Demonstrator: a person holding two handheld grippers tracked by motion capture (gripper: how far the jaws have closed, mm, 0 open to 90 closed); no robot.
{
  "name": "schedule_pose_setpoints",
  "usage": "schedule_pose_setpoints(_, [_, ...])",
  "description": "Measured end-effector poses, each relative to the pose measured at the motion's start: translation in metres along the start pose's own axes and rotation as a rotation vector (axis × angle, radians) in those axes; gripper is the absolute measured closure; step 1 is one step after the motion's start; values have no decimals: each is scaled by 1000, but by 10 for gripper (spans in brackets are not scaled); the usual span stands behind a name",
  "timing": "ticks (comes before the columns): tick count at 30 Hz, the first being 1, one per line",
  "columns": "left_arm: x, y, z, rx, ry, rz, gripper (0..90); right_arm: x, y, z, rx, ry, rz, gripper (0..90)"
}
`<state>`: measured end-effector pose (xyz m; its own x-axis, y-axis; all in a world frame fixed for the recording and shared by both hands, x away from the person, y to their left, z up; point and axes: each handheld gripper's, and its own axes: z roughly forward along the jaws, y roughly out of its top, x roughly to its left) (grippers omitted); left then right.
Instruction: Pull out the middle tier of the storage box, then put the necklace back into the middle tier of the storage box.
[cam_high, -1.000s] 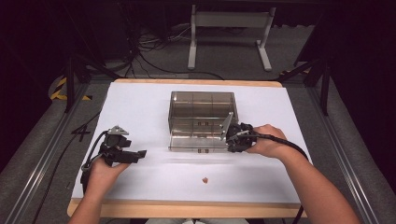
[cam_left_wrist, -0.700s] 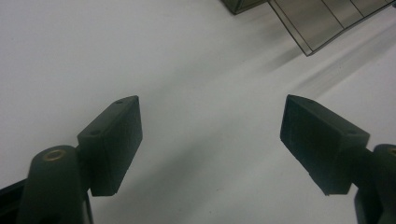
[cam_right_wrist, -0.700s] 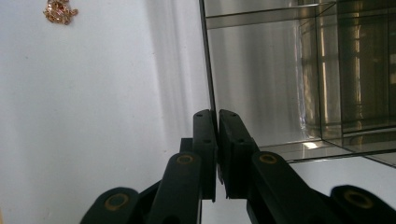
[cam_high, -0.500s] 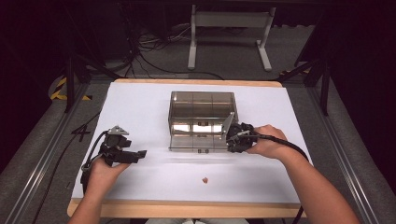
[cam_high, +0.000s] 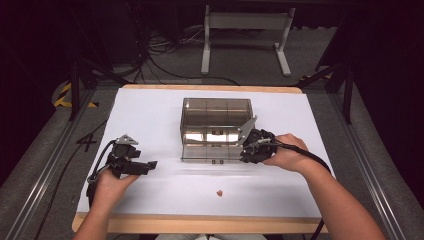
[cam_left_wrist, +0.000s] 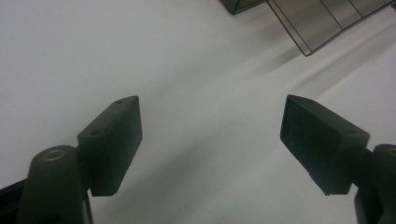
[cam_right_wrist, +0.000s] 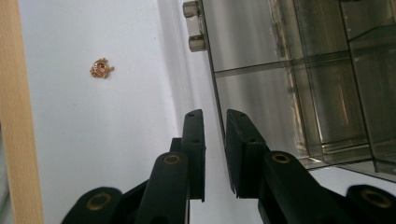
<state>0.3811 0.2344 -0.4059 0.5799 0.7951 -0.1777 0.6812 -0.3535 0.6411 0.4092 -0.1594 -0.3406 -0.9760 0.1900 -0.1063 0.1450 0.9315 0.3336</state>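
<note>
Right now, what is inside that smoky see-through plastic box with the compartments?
The smoky transparent plastic compartment box shows dividers and bright reflections, no contents visible. The far compartments' floors are too dim to check.

1. The person's two forearms come in from the near edge, one at each side, and each hand holds a two-jaw gripper.
2. The left hand (cam_high: 107, 182) wraps the left gripper (cam_high: 146, 166) from below and behind it, with the forearm running straight back.
3. The left gripper lies roughly level. Its jaws stand wide apart with nothing between them.
4. A black cable loops back from the left gripper beside the wrist.
5. The right hand (cam_high: 286, 156) holds the right gripper (cam_right_wrist: 214, 154) from behind, with the forearm angling away behind it.
6. The right gripper's jaws have just been opening; a narrow gap shows between the pads, with nothing in it.
</note>
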Motion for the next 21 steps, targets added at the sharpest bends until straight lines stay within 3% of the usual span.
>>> schedule_pose_setpoints(11, [0, 0, 0, 2, 2, 0, 215, 14, 5, 0, -56, 18, -4, 778])
schedule_pose_setpoints(21, [-1, -1, 0, 2, 6, 1, 215, 26, 7, 6, -115, 22, 23, 768])
